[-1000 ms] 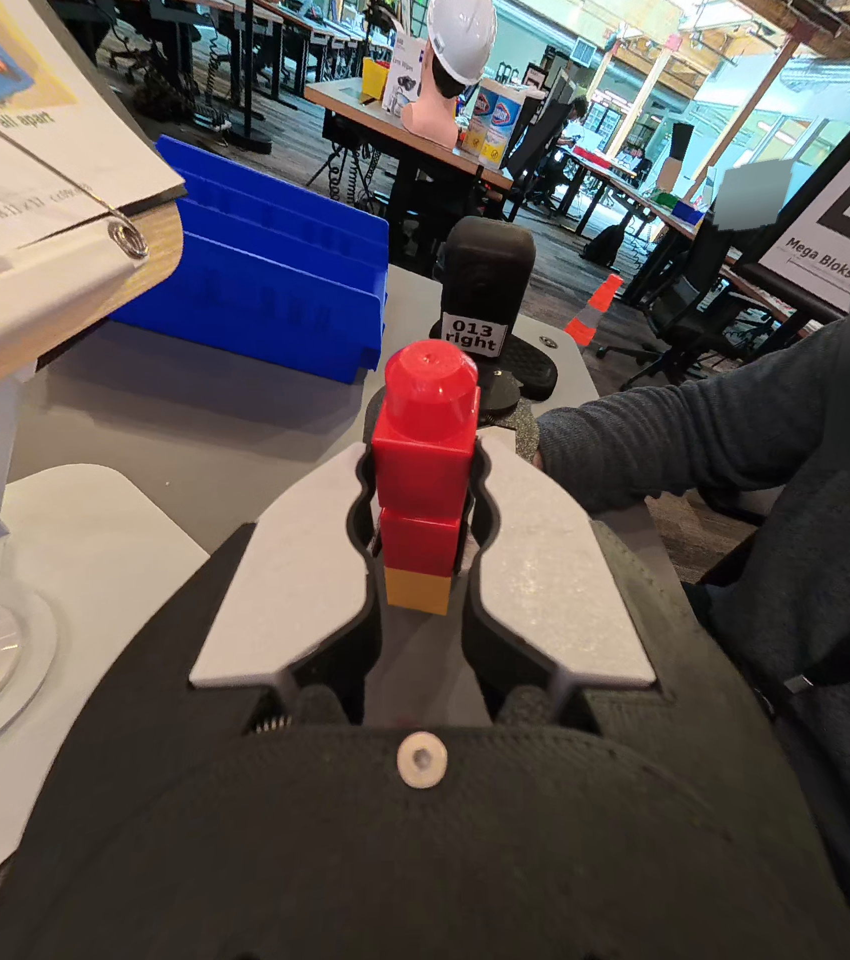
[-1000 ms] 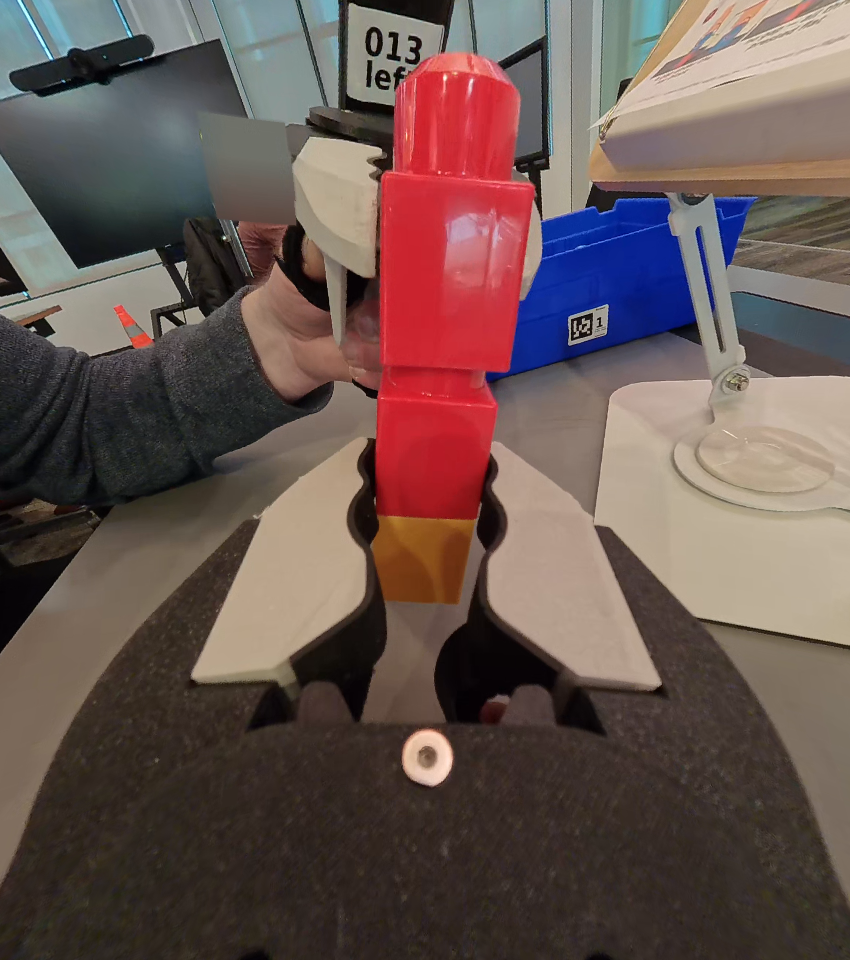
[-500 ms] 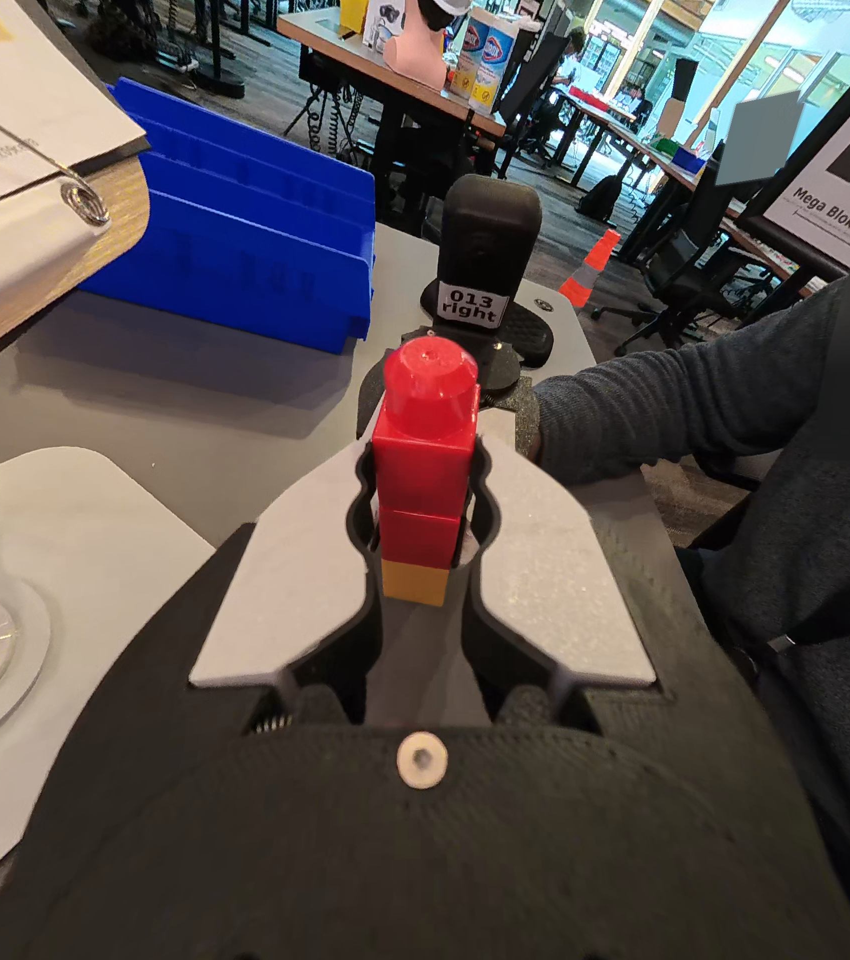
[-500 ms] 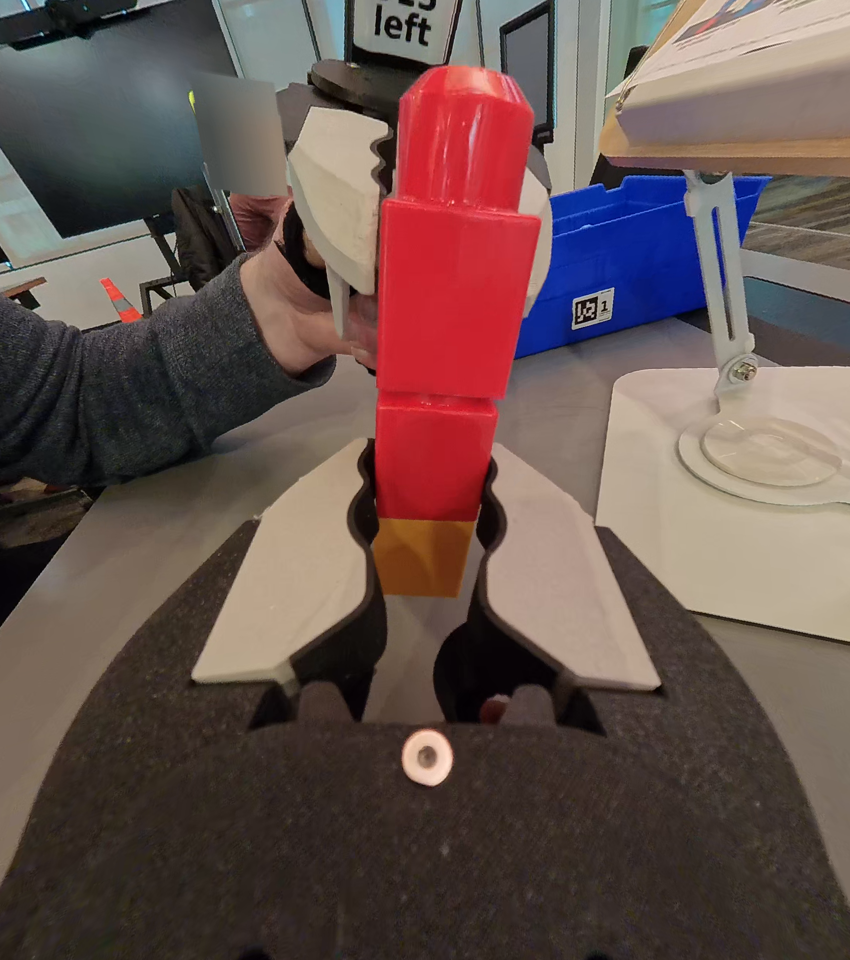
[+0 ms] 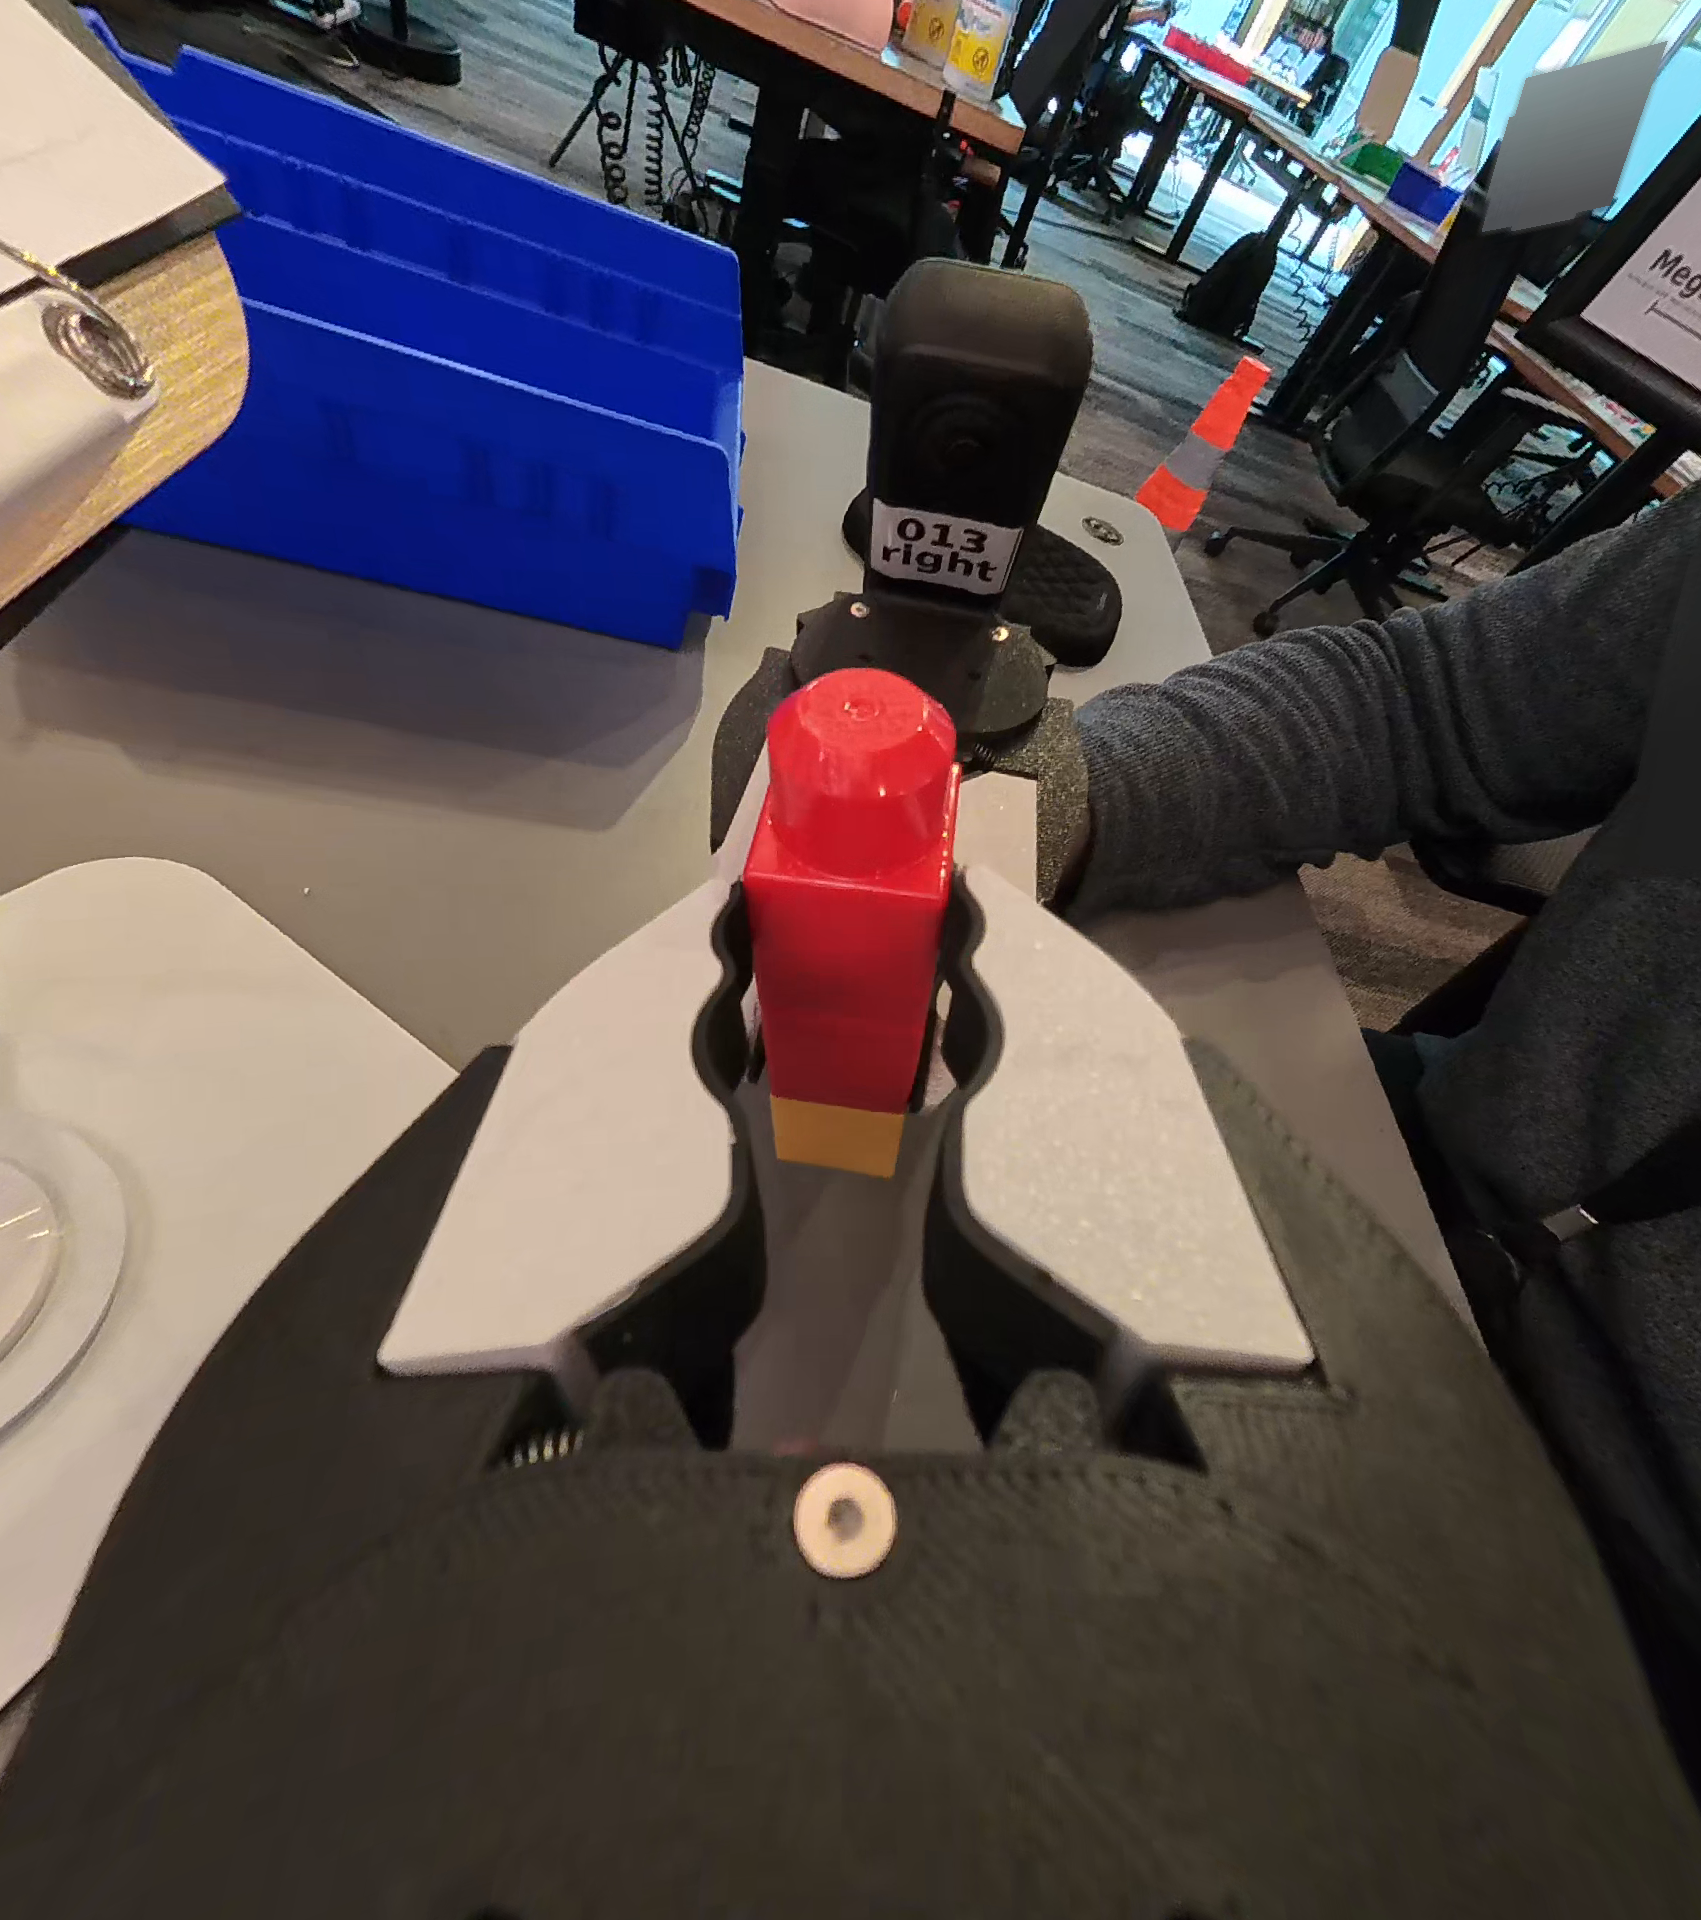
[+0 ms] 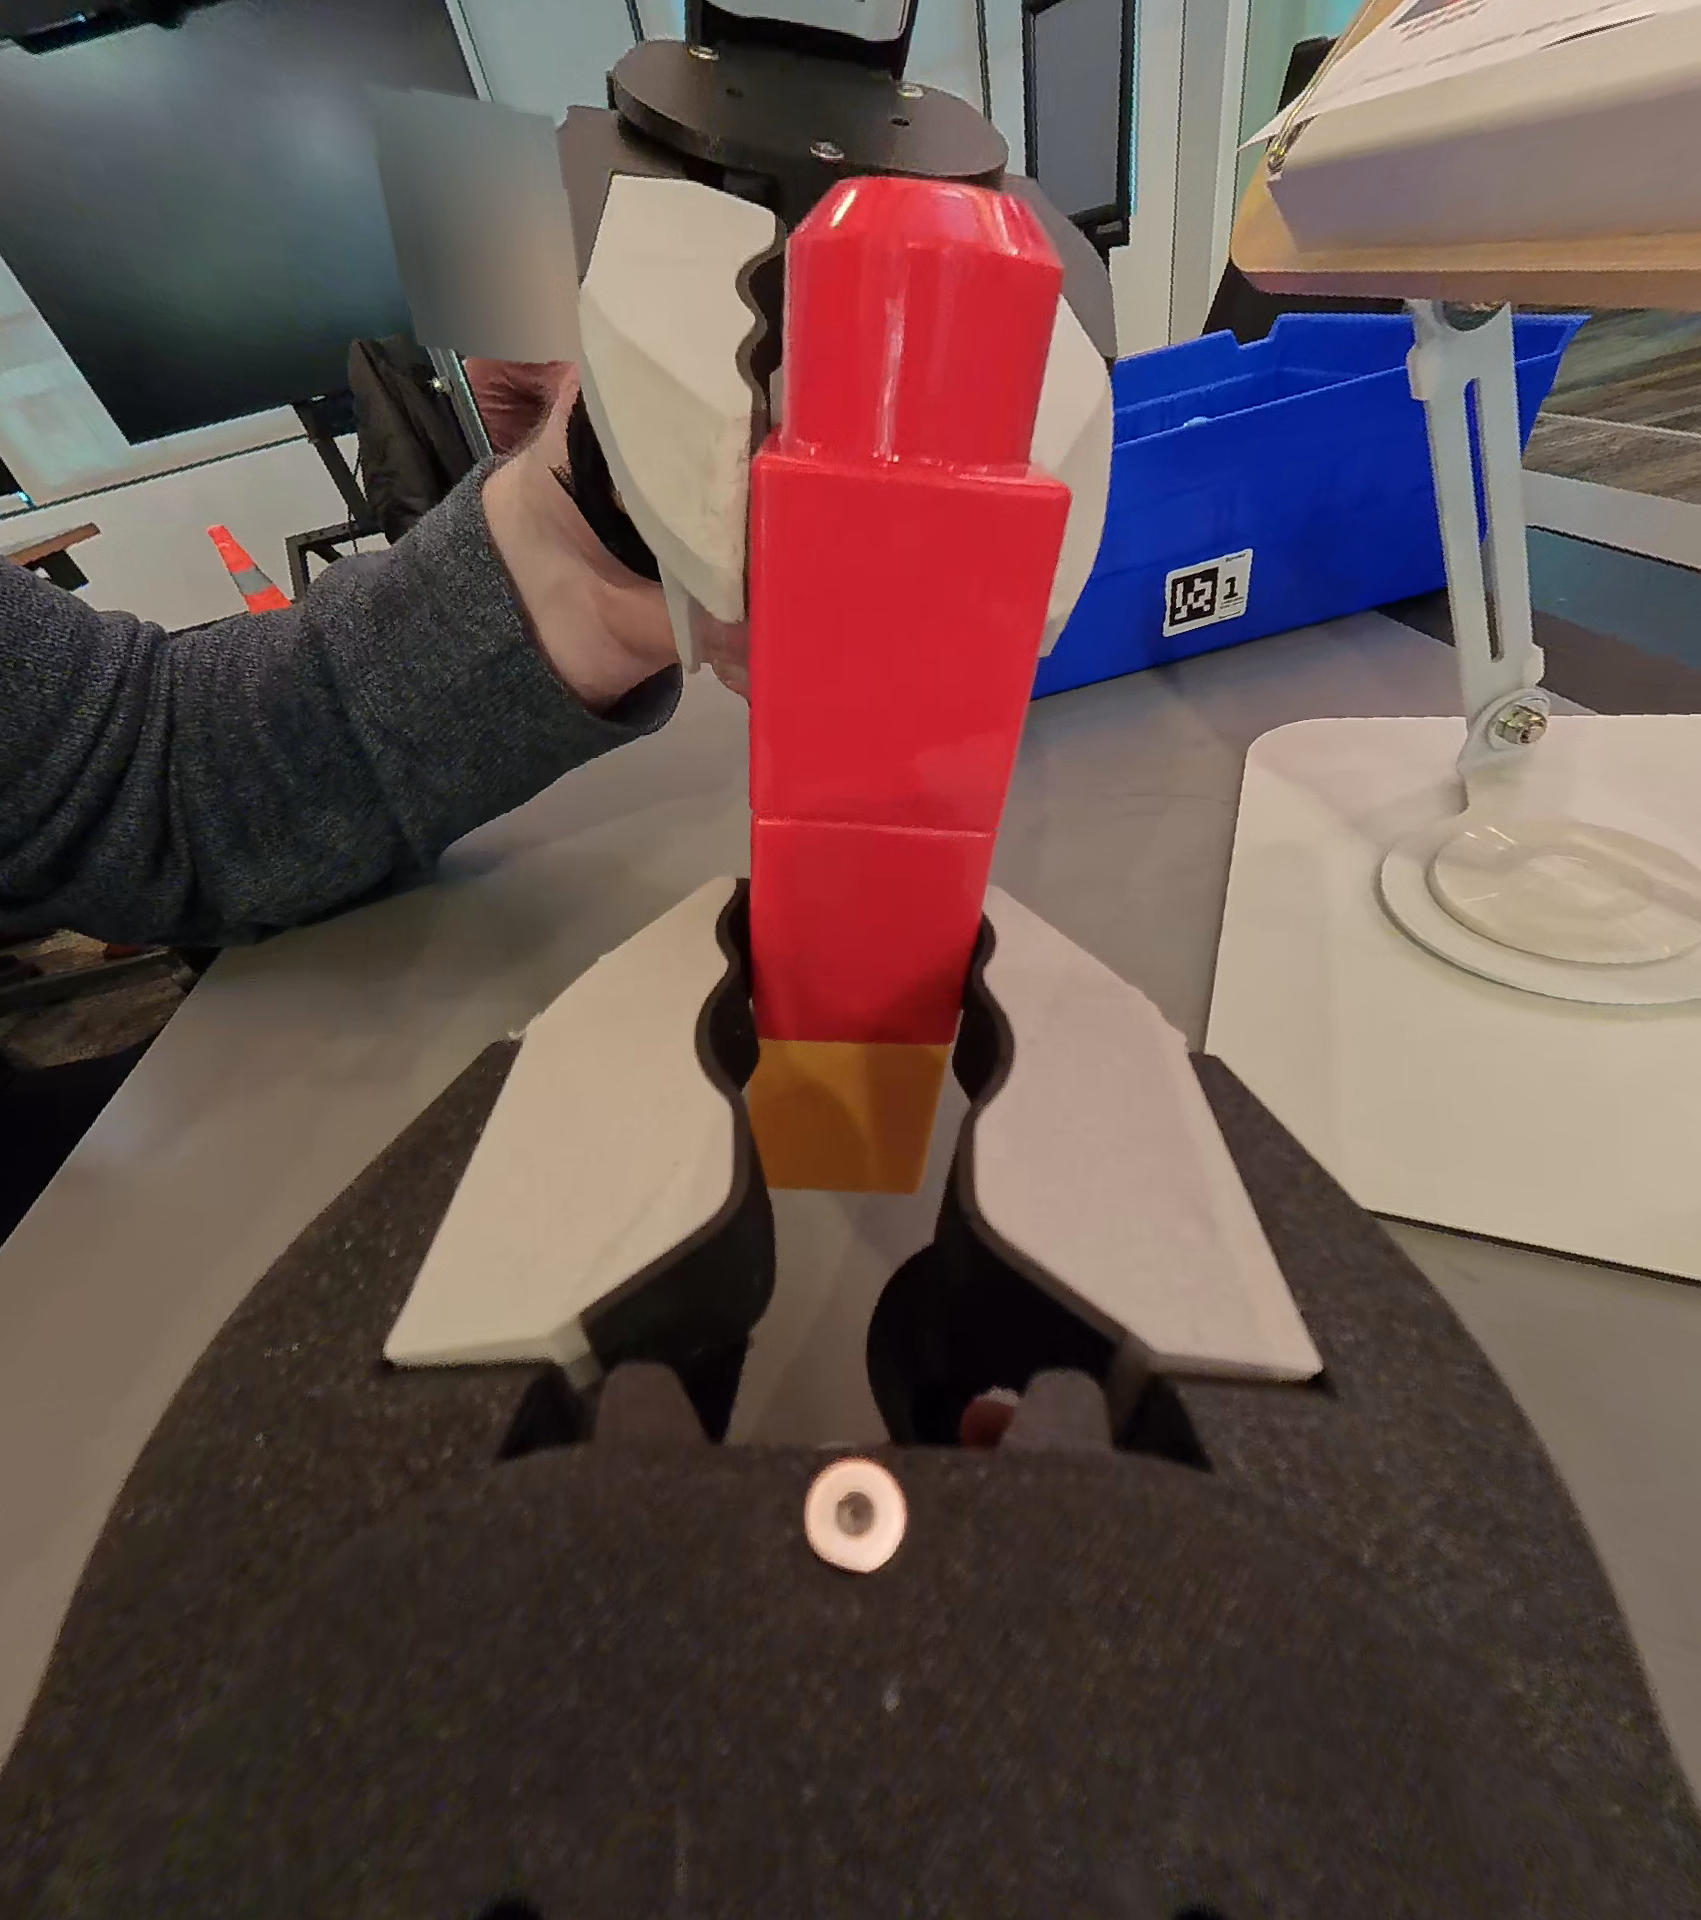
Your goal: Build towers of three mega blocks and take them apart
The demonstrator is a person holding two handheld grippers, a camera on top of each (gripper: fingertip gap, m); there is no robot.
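A tower of three blocks is held between both grippers above the grey table [image 6: 202, 1091]. The top red block [image 5: 851, 935] with its round stud sits between the fingers of my left gripper [image 5: 846, 977], which is shut on it. In the right wrist view the top red block [image 6: 908, 623] stands over the middle red block [image 6: 867, 925] and an orange bottom block [image 6: 846, 1117]. My right gripper [image 6: 861, 966] is shut on the middle red block. The left gripper's white fingers [image 6: 669, 416] show behind the top block. The orange block [image 5: 835, 1138] also shows in the left wrist view.
A blue bin [image 5: 472, 416] stands at the back of the table and also shows in the right wrist view [image 6: 1293, 468]. A white mat [image 6: 1500, 1091] carries a stand with a clear base [image 6: 1552, 894] that holds a wooden board with papers [image 6: 1552, 156]. A person's grey sleeve [image 5: 1345, 748] lies along the table edge. One gripper's finger ends stand about 5 cm off the other's.
Both grippers keep their hold and the blocks stay joined. The left view has tipped further down. In the right view the top block and left gripper have come closer and loom larger.
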